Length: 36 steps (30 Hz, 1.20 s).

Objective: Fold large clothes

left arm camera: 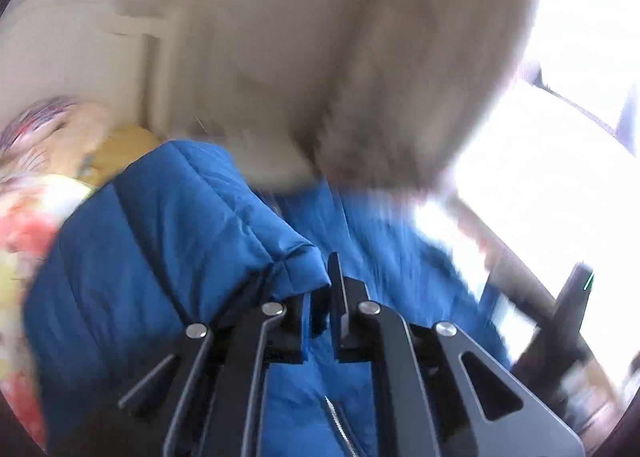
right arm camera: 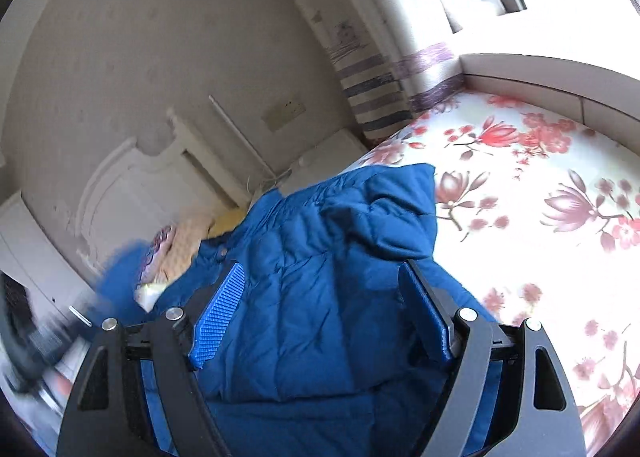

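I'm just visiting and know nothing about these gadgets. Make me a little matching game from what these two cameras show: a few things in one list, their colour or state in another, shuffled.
Things:
1. left tool
2. right tool
3. jacket
4. bedsheet

States:
A. white with red and pink flowers
B. blue, quilted, lying on the bed
C. shut on a fold of blue fabric
D. open, nothing pinched

Pairs: 1-C, 2-D, 3-B, 4-A
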Tool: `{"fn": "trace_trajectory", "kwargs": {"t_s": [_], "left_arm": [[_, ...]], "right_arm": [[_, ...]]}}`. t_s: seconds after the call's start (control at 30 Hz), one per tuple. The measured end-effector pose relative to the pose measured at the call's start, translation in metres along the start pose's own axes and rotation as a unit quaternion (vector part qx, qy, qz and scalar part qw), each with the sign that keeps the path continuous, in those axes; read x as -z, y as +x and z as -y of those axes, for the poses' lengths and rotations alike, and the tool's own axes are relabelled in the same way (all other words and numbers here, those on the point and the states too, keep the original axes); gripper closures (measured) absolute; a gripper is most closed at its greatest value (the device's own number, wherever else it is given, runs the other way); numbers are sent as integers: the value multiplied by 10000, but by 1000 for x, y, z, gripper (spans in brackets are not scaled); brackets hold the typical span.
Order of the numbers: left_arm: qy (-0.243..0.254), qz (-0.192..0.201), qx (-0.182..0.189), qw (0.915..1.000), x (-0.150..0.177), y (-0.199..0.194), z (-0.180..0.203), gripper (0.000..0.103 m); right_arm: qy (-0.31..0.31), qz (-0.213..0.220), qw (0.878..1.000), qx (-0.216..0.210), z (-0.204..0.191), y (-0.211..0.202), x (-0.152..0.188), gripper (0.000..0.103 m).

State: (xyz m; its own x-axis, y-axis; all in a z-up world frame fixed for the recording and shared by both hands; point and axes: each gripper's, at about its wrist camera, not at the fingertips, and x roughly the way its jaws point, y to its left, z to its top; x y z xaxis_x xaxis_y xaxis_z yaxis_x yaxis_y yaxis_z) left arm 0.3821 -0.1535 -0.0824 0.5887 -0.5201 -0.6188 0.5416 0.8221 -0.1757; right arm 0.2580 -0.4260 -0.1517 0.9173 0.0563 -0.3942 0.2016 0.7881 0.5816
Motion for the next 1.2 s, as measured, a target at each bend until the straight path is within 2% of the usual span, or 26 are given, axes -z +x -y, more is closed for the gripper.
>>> {"fn": "trace_trajectory", "kwargs": {"t_s": [0.03, 0.07, 0.1, 0.13, 0.17, 0.2, 0.23, 0.3, 0.37, 0.43, 0.47, 0.53, 0.57, 0.63, 0.67, 0.7, 0.73, 0.77, 0.8, 0.87, 0.93, 1.0, 1.03, 1.13, 1.2], "left_arm": [[161, -302, -100, 9994, 8, 18, 10, 63], [392, -733, -191, 9964, 28, 44, 26, 50], [662, -781, -335, 9942, 36, 55, 33, 41], [922, -762, -511, 9915, 42, 55, 41, 35], [1002, -775, -492, 9907, 41, 52, 43, 29], [995, -843, -331, 9909, 40, 51, 43, 18], [992, -899, -233, 9907, 40, 49, 41, 18], [1139, -928, -338, 9886, 47, 37, 47, 18], [1274, -651, -332, 9892, 53, 8, 55, 18], [1152, -178, 29, 9932, 49, -27, 52, 18], [916, 298, 327, 9948, 48, -60, 42, 18], [356, 910, 420, 9943, 41, -96, 18, 16], [-228, 1245, 317, 9914, 40, -113, -11, 15], [-1266, 1500, -38, 9805, 43, -122, -65, 16], [-1995, 1457, -490, 9678, 49, -119, -101, 17], [-2552, 1338, -786, 9544, 55, -112, -130, 26], [-3027, 1227, -916, 9407, 65, -108, -154, 36], [-3542, 1106, -1045, 9227, 82, -102, -181, 39], [-3734, 1018, -1275, 9132, 92, -99, -192, 41], [-3834, 788, -1581, 9065, 103, -88, -200, 44], [-3848, 603, -1531, 9082, 105, -82, -204, 45], [-3626, 482, -1696, 9151, 100, -76, -197, 43], [-3533, 434, -1762, 9177, 99, -73, -195, 40], [-3440, 412, -1808, 9205, 106, -79, -192, 34], [-3486, 473, -1796, 9187, 107, -80, -191, 31]], "right_arm": [[46, 9, 10000, -16, 2, 0, -1, 26], [64, 5, 10000, -22, 2, 0, -2, 26], [77, 12, 10000, -22, 2, 0, -2, 26], [83, 11, 10000, -33, 3, 1, -3, 26], [81, 15, 10000, -42, 4, -2, -3, 26], [67, 24, 10000, -52, 4, -2, -4, 26], [57, 10, 10000, -56, 3, -1, -4, 26], [44, 6, 10000, -56, 3, -1, -1, 26], [42, 15, 10000, -86, 3, -1, 0, 26], [47, 19, 9999, -105, 3, -2, 1, 26], [43, 17, 9999, -106, 3, -2, 2, 26], [-5, 5, 9999, -109, 0, -1, 3, 26], [-44, 1, 9999, -103, -1, -1, 4, 26], [-189, -2, 9998, -73, -7, 0, 6, 26], [-317, 4, 9995, -46, -12, 0, 7, 26], [-424, 8, 9991, -33, -16, 1, 9, 26], [-546, 16, 9985, -18, -21, 1, 10, 26], [-732, 14, 9973, -5, -28, 1, 12, 26], [-955, -17, 9954, -1, -36, 2, 14, 26], [-1571, -145, 9874, 70, -60, 6, 21, 26], [-2312, -356, 9723, -43, -93, 10, 34, 26], [-3436, -593, 9370, -187, -140, 15, 63, 26], [-4023, -663, 9129, -192, -161, 17, 81, 26], [-5889, -629, 8054, -244, -223, 26, 149, 26], [-6575, -506, 7517, -114, -244, 35, 180, 26]]}}
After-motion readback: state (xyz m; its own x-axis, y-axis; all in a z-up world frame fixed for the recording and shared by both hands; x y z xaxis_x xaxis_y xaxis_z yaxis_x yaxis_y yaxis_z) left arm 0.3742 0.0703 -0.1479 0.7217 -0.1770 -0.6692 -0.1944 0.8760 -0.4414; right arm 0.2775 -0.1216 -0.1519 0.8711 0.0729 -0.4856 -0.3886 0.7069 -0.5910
